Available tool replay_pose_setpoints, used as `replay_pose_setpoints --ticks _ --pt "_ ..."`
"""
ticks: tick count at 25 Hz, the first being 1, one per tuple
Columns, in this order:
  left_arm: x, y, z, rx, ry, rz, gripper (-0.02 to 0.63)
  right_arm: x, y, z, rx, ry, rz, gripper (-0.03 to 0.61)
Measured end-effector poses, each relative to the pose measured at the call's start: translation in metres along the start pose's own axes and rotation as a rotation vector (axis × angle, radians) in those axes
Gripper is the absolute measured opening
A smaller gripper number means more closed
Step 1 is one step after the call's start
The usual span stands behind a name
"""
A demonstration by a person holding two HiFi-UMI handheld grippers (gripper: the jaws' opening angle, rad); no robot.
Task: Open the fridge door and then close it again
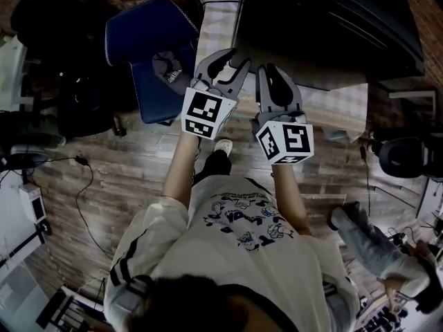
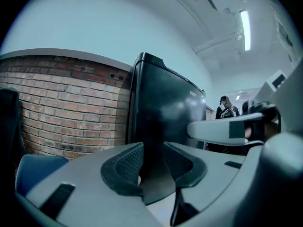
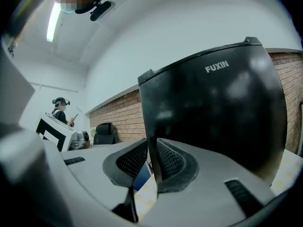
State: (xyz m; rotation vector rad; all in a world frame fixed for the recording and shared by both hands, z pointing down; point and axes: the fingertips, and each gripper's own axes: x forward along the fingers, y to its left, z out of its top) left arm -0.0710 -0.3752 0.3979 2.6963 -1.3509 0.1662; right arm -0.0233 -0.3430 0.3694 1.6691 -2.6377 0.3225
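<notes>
The black fridge [image 1: 325, 26] stands on a table with a checked cloth [image 1: 216, 12], and its door looks closed. My left gripper [image 1: 232, 57] is held up just before the fridge's left front corner. Its jaws stand partly apart, and only the dark fridge [image 2: 165, 112] shows through the gap of the left gripper [image 2: 153, 162]. My right gripper [image 1: 271, 71] is beside it, a little to the right. Its jaws leave a narrow gap, the right gripper [image 3: 152, 160] is lined up with the left edge of the fridge [image 3: 222, 117], and I see nothing gripped.
A blue chair [image 1: 156, 54] with a dark cap [image 1: 169, 71] stands left of the table. Behind the fridge is a brick wall [image 2: 66, 108]. A black chair [image 1: 405, 154] is at the right, and another person [image 1: 374, 247] at the lower right. Cables run over the wooden floor [image 1: 83, 185].
</notes>
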Motion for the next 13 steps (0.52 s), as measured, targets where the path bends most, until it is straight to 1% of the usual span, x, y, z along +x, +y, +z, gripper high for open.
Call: replay_pose_setpoints --ticks 6,13 --pt "-0.011 -0.005 -0.004 -0.002 0.005 0.005 0.146 -0.009 0.006 -0.001 -0.002 -0.008 -0.003 0.077" --pt "-0.021 -0.024 0.006 -0.002 -0.006 0.005 0.146 -0.028 0.005 0.004 -0.011 -0.014 -0.013 0.077"
